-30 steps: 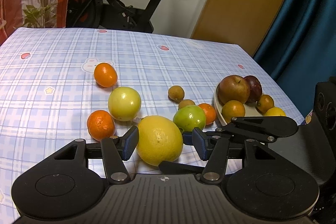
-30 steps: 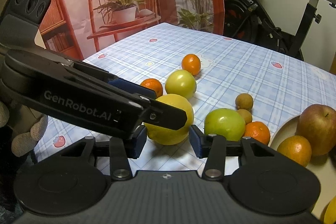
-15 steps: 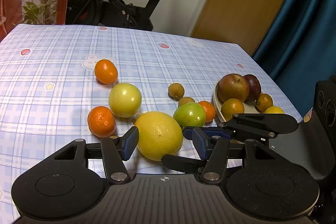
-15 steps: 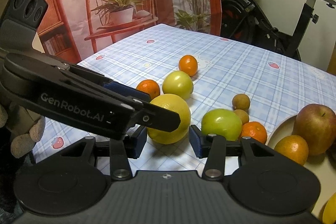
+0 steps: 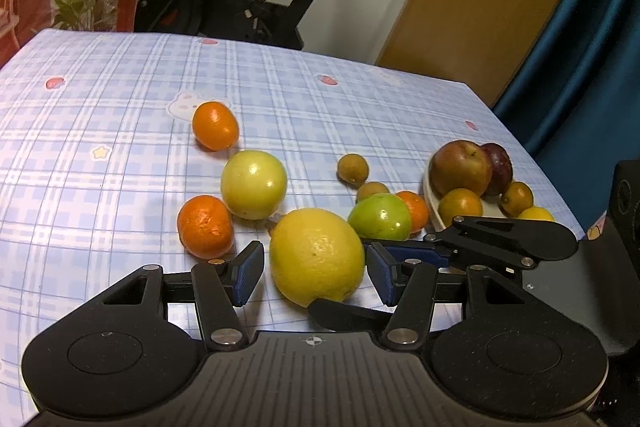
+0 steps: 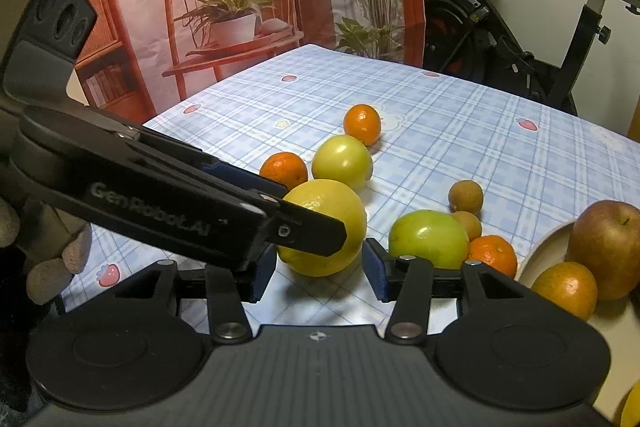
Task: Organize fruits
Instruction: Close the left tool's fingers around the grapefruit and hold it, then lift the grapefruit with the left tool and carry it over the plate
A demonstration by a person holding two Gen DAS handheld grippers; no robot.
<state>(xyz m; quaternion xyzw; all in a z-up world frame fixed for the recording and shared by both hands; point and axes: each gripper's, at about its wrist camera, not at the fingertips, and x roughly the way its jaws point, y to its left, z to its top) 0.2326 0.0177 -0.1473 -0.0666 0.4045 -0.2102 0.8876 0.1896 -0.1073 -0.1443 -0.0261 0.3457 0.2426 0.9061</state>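
Grasp of large yellow fruit (image 5: pixel 316 255) pending; left gripper (image 5: pixel 316 273) jaws straddle it, untouching; right gripper (image 6: pixel 316 269) jaws opening around it; next: close, lift toward plate (image 5: pixel 430 199).

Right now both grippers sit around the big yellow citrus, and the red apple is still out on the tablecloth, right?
Not the apple: the left wrist view shows the red apple on the plate. Both grippers do flank the big yellow citrus.
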